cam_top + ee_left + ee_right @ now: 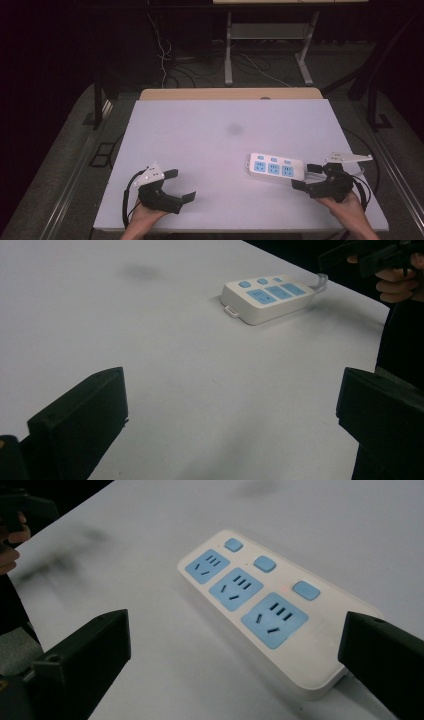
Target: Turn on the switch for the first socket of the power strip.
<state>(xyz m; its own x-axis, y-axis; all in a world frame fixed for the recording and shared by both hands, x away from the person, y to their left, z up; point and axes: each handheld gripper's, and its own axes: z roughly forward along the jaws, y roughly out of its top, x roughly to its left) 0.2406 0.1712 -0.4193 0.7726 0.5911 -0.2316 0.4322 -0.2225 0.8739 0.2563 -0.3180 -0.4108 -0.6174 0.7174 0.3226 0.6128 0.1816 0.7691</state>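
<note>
Black jaws wide apart, empty; right gripper (308, 177) flanks power strip (275, 167).

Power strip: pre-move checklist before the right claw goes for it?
1. Right claw open: ok, jaws spread wide in the right gripper view.
2. Right claw lined up on the power strip: ok, its near end sits between the jaws, not yet touched.
3. Power strip flat on the table, sockets up: ok.
4. Strip's cable free of the jaws: cannot tell, it leaves the end nearest the right claw and is mostly hidden.
5. Left claw out of the way: ok, open and well apart from the strip.
6. Switch state: cannot tell, a faint red dot shows by one button.
</note>
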